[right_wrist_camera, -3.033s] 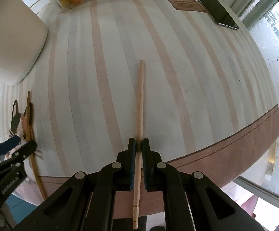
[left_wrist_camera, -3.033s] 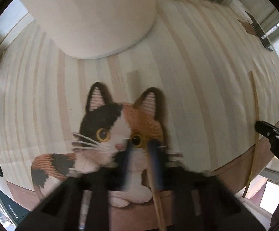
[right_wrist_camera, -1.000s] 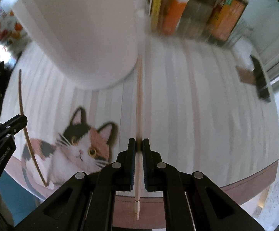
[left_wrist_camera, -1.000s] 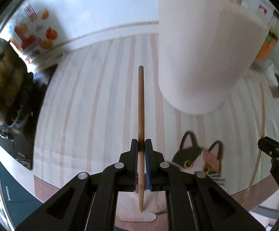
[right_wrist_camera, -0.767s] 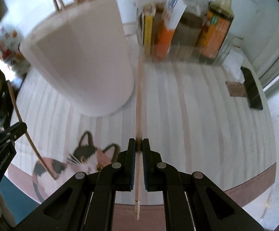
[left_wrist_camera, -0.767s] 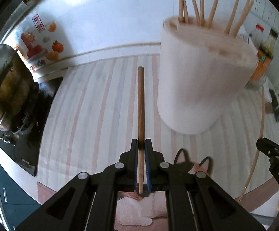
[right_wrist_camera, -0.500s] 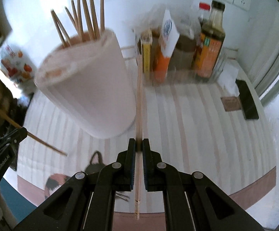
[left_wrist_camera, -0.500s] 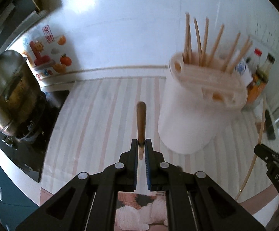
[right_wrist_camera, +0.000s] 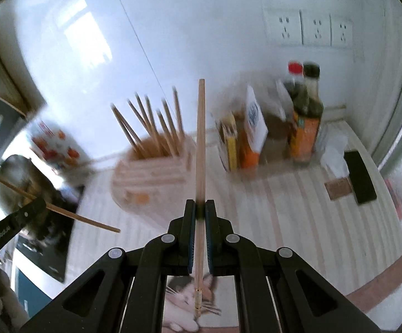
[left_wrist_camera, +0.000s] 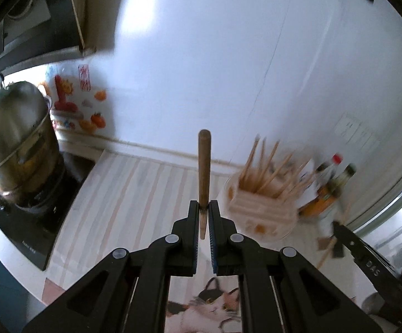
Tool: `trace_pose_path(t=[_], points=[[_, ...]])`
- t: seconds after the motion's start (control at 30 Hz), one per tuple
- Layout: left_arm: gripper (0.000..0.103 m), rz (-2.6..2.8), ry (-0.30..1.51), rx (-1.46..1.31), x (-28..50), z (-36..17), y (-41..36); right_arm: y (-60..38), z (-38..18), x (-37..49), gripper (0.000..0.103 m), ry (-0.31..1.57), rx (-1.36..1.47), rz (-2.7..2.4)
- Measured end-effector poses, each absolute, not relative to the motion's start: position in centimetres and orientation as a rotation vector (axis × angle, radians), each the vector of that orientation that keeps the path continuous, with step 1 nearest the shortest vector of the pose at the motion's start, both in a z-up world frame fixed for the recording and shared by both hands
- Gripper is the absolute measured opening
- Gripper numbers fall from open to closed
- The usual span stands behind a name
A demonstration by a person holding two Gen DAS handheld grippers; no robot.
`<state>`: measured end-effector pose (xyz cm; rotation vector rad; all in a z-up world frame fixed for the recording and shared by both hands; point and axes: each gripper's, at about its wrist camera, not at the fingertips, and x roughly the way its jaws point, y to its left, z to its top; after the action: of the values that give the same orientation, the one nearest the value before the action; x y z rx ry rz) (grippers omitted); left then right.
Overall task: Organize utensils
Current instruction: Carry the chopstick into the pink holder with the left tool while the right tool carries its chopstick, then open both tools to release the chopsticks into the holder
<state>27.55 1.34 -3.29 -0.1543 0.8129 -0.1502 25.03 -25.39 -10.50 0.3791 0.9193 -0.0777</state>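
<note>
Both raised since a second ago, chopstick holder (right_wrist_camera: 156, 177) now seen from above, cat mat (left_wrist_camera: 214, 308) down at frame bottom. Left gripper (left_wrist_camera: 204, 219) jaws clamped on dark chopstick (left_wrist_camera: 203, 166), right gripper (right_wrist_camera: 200, 216) jaws clamped on pale chopstick (right_wrist_camera: 200, 144). Both sticks in the air over striped tabletop (right_wrist_camera: 284, 208). Holder near sauce bottles (right_wrist_camera: 305, 116), full of chopsticks. Steel pot (left_wrist_camera: 12, 138) on stove, far left.

My right claw (right_wrist_camera: 200, 212) pinches a pale chopstick (right_wrist_camera: 200, 149) pointing past the blurred white chopstick holder (right_wrist_camera: 151, 174) on the striped counter (right_wrist_camera: 284, 216).
</note>
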Motion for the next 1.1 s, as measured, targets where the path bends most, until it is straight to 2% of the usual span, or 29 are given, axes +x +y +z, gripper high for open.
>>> trace_pose_path(t=[0.23, 0.43, 0.77, 0.97, 1.1], points=[[0.004, -0.232, 0.774, -0.2, 29.9, 1.0, 0.0, -26.3, -4.8, 27.8, 0.007, 0.77, 0.43, -0.054], [0.004, -0.269, 0.811, -0.171, 34.1, 0.9, -2.8, -26.4, -3.0, 32.8, 0.007, 0.677, 0.435, -0.069], [0.004, -0.269, 0.928, -0.12, 40.4, -3.1, -5.4, -26.3, -6.2, 40.1, 0.007, 0.641, 0.424, -0.132], [0.005, -0.29, 0.986, -0.118, 40.7, -4.5, -5.3, -26.0, -8.8, 41.2, 0.007, 0.661, 0.407, -0.118], [0.009, -0.276, 0.988, -0.104, 40.0, -3.9, -5.0, -25.8, -9.6, 40.8, 0.007, 0.703, 0.398, -0.063]])
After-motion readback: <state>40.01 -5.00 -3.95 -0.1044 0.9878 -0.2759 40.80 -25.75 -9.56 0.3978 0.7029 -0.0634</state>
